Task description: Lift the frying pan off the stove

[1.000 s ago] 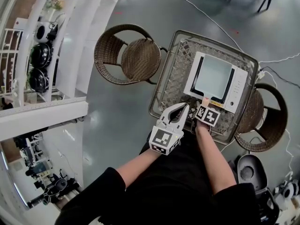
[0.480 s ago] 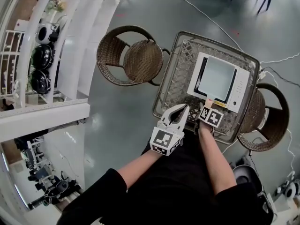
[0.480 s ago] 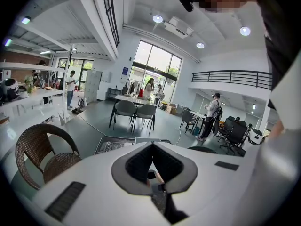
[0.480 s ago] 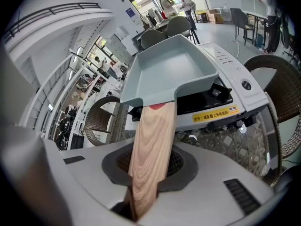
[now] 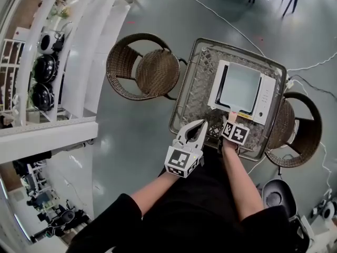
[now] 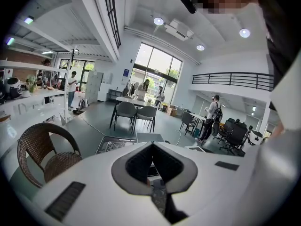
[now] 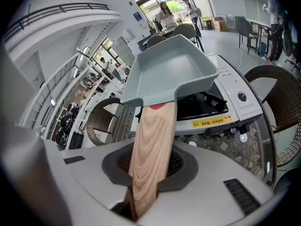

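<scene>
The frying pan [image 7: 171, 67] is square and grey-blue. It is over the white stove [image 7: 237, 100], right above the black burner [image 7: 204, 102]. I cannot tell if its bottom touches the burner or hangs just above it. The inside of the pan is bare and smooth. The stove stands on a table [image 5: 196, 86] with a woven top.

The pan has a long wooden handle [image 7: 155, 126] that points back at the person. The near end of the handle goes down inside the right tongs [image 7: 151, 168] and is hidden there. In the head view the pan covers the burner, and the right tongs cover most of the handle.

The right tongs are clenched on the wooden handle, with one jaw on each side and the pads pressed on the wood. The left tongs [image 5: 197, 130] are released. Their jaws are apart and hold nothing. They hang at the table's front edge, just beside the right tongs, and touch neither the pan nor the stove.

A woven chair [image 5: 142, 65] stands to the left of the table. A second chair [image 5: 297, 136] on the right is partly hidden by the table edge. A dark round thing [image 5: 276, 194] on the floor at the bottom right is hard to make out.
</scene>
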{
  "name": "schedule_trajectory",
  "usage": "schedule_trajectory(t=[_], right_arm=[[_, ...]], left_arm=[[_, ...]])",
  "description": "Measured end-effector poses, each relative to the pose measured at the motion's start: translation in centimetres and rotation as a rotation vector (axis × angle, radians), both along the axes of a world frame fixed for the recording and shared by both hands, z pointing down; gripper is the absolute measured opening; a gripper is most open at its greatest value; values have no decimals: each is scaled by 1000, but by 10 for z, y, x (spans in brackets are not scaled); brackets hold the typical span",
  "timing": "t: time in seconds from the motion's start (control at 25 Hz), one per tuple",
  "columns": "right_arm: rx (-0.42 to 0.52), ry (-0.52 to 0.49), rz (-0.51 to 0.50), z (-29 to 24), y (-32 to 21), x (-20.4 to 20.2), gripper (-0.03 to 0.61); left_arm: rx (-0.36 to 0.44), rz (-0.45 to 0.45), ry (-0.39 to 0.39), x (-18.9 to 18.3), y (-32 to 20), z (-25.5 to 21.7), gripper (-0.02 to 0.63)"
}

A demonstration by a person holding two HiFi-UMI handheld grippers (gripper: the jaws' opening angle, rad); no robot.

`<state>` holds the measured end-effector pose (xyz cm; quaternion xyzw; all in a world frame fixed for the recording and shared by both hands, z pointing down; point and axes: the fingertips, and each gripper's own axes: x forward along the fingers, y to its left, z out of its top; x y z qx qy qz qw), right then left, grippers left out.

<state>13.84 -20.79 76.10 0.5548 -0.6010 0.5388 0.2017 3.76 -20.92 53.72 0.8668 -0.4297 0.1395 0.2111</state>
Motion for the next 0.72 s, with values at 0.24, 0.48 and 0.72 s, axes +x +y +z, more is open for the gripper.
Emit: schedule_trajectory(t=[0.24,0.48,0.72], right_arm=[[77,23,-21,-31,11,-4,78],[147,36,-30,-69,37,-14,78],[207,8,-23,-103,84,-39,78]], left_arm=[[24,11,24,-2,17,-6,6],[39,13,46,-10,40,-18,6],[51,31,72,-24,76,-34,6]])
